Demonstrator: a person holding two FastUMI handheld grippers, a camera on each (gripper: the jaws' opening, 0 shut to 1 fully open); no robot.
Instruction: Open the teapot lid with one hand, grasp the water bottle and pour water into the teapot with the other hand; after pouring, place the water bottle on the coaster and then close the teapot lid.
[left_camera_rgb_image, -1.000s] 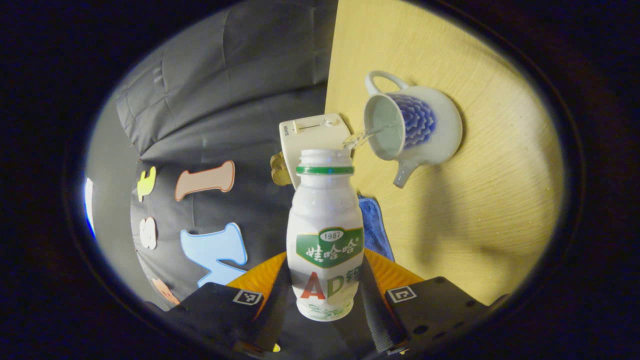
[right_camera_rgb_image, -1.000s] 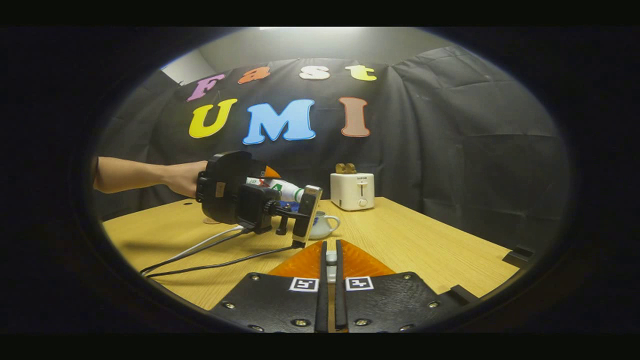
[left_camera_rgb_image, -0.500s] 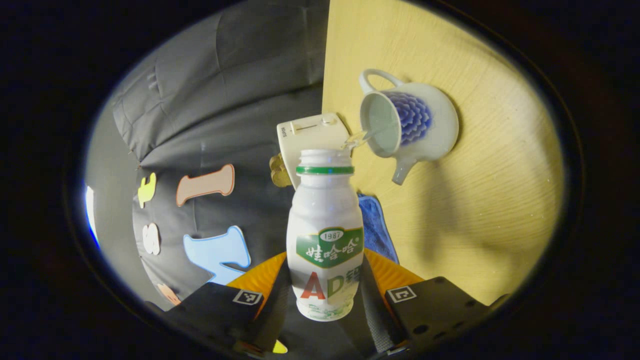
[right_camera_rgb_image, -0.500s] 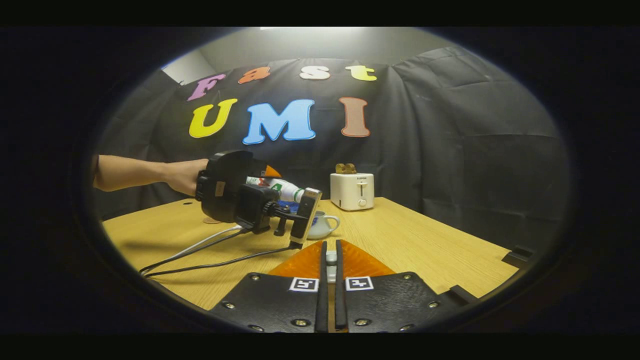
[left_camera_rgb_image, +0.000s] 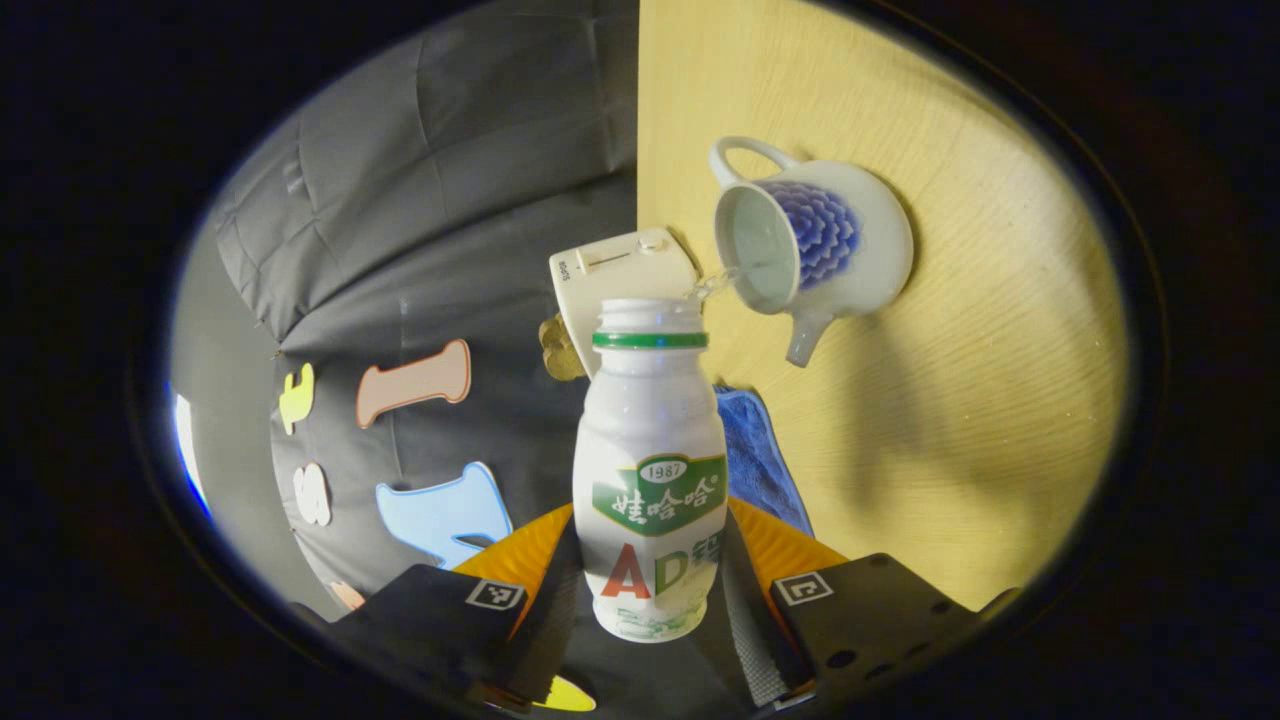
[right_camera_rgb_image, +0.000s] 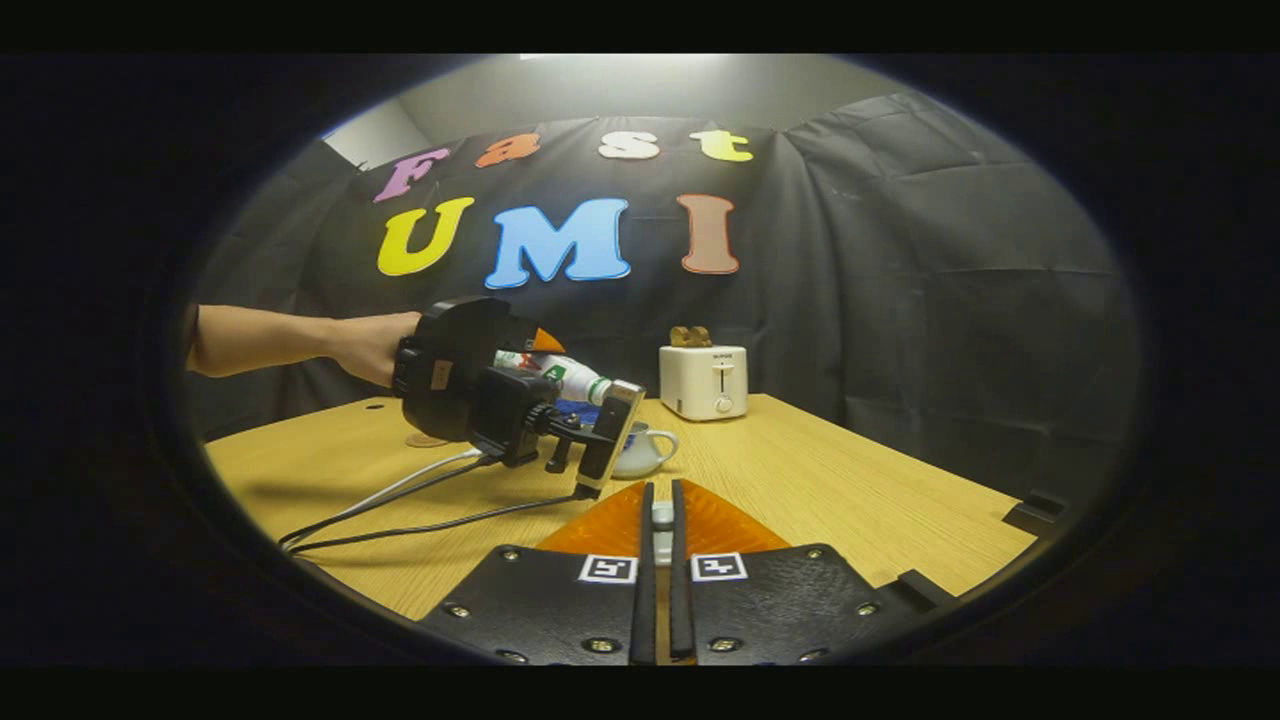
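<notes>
Black cloth is hanging behind a wooden table (right_camera_rgb_image: 820, 480), and the table is taking up most of both views.

In the left gripper view, the left tongs (left_camera_rgb_image: 650, 590) are squeezing a white water bottle (left_camera_rgb_image: 650, 470) from both sides, one finger on each side of its lower part. The bottle has a green ring near its open top and no cap. It is tipped over sideways toward the teapot, and a thin stream of water (left_camera_rgb_image: 715, 285) is running from its mouth. The white teapot (left_camera_rgb_image: 810, 240) with blue flowers is sitting on the table just past the bottle's mouth, in front of the tongs and a bit to the right. Its top is open. The water is reaching the rim of the pot. A blue cloth (left_camera_rgb_image: 755, 450) is lying on the table right beside the bottle, close to the tongs. A white toaster (left_camera_rgb_image: 620, 280) is standing farther off, behind the bottle's top.

In the right gripper view, the right tongs (right_camera_rgb_image: 660, 520) are closed tight on a small white thing that is peeking out between the fingers; I cannot tell what it is. Ahead of them and to the left, a hand (right_camera_rgb_image: 365, 345) is holding the other tongs with the bottle leaning over the teapot (right_camera_rgb_image: 640, 450). A small round coaster (right_camera_rgb_image: 425, 440) is lying on the table behind that hand.
</notes>
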